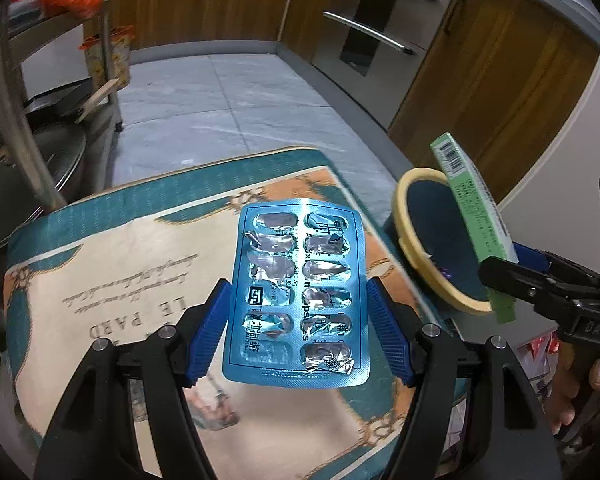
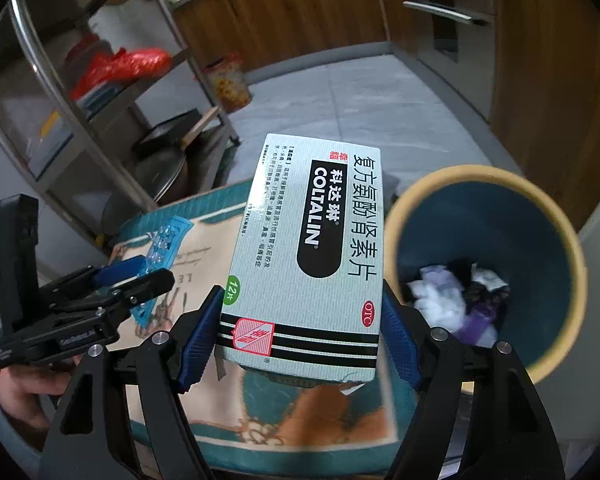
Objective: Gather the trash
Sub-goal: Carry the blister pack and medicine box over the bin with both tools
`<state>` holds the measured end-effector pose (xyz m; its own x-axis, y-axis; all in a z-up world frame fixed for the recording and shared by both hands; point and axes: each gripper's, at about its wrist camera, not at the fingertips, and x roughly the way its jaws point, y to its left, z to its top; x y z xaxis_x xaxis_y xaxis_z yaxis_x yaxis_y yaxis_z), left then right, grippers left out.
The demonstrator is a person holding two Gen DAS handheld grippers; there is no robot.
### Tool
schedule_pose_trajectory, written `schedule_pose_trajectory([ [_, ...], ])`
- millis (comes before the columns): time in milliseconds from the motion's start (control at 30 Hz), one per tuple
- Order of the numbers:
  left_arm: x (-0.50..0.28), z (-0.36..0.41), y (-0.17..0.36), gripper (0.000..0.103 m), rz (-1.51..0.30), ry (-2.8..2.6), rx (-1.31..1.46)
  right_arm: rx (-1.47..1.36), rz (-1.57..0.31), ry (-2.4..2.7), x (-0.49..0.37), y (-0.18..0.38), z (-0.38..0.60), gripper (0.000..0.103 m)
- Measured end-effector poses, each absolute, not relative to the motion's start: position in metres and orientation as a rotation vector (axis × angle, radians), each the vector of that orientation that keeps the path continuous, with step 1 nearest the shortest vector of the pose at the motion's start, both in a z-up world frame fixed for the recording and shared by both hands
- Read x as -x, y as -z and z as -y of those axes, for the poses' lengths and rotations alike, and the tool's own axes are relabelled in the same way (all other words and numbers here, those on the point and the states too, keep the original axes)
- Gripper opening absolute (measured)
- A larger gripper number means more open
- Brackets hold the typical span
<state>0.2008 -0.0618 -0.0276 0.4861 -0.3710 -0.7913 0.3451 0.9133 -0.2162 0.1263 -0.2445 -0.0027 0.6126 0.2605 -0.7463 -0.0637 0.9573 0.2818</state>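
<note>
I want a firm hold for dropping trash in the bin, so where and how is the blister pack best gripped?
Grip the blister pack across its narrow width, pads on the two long edges near one end, coming in from that short end. It is a thin flat sheet, so its faces offer little to pinch against. The left gripper holds it just so, leaving the far end free to tip into the bin.

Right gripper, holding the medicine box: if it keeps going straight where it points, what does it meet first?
Probably the floor beyond the table's edge; the bin sits right of that line. Depth is unclear.
</note>
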Motion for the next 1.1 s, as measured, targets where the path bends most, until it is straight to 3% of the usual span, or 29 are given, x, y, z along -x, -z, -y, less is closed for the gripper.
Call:
schedule_pose_trajectory([
  [400,-0.197,0.137,0.019,0.068,-0.952,0.55,-0.025,-0.3,-0.857,-0.094,-0.103,-0.001,0.313,0.075],
  [1100,-0.202,0.253,0.039,0.068,-0.969,0.672,-0.155,-0.368,-0.947,0.04,-0.106,0.047,0.376,0.075],
])
